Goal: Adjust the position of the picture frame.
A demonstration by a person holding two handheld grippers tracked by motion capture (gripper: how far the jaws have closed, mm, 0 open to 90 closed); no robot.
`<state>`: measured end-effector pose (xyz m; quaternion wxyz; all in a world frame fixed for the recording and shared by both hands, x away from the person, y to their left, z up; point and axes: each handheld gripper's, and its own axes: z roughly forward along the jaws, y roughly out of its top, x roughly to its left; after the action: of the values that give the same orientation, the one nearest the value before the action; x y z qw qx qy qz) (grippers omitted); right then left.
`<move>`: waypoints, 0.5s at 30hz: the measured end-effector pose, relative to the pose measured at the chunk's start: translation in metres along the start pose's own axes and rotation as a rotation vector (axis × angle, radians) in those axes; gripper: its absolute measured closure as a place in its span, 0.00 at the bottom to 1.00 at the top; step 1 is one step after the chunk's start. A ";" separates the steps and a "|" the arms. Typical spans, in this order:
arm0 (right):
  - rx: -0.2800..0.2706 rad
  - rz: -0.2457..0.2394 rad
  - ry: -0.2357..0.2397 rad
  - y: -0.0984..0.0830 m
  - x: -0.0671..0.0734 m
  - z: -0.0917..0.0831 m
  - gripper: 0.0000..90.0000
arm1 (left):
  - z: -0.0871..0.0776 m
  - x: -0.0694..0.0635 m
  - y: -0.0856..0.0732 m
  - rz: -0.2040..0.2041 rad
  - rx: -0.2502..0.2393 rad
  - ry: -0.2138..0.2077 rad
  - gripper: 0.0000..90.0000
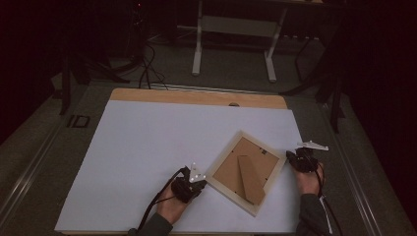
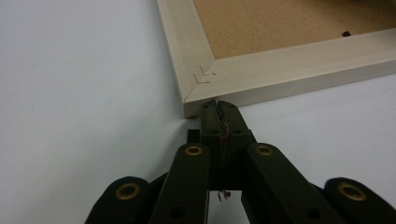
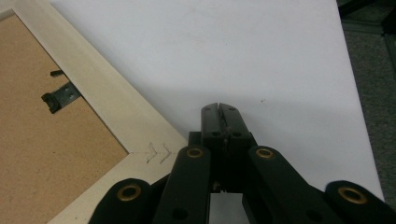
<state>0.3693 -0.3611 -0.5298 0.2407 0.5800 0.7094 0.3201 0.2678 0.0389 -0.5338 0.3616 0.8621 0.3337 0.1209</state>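
left claw (image 1: 199, 183): jaws fully together, nothing between them; tips right at the near-left corner of the frame (image 2: 198, 88), touching or just short, can't tell which.
picture frame (image 1: 246, 171): face down on the white sheet (image 1: 147, 157) of the tabletop (image 1: 196, 97), turned diagonal, between the two claws; brown backing with stand flap up.
clip (image 3: 58, 97): metal tab on the backing, up-left of the right claw's tips.
right claw (image 1: 295, 158): jaws pressed together, empty; just beside the frame's right corner, tips over bare white sheet.
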 end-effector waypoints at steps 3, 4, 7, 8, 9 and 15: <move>0.000 0.008 0.008 0.000 0.000 0.000 1.00 | 0.000 0.001 0.000 -0.006 -0.001 0.003 1.00; 0.000 0.006 0.008 -0.001 0.000 -0.001 1.00 | 0.000 0.001 0.000 -0.010 -0.001 0.004 1.00; -0.001 0.005 0.008 -0.001 0.001 -0.001 1.00 | 0.000 0.003 0.001 -0.017 0.001 0.005 1.00; 0.001 0.005 0.011 -0.001 0.001 -0.001 1.00 | 0.001 0.003 0.001 -0.018 0.002 0.007 1.00; 0.001 0.005 0.013 -0.002 0.001 -0.001 1.00 | 0.001 0.003 0.001 -0.020 0.001 0.009 1.00; -0.002 0.001 0.028 -0.003 0.006 -0.001 1.00 | 0.002 0.004 0.003 -0.027 0.004 0.015 1.00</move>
<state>0.3653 -0.3560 -0.5305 0.2313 0.5756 0.7121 0.3288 0.2730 0.0395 -0.5334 0.3590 0.8575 0.3480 0.1217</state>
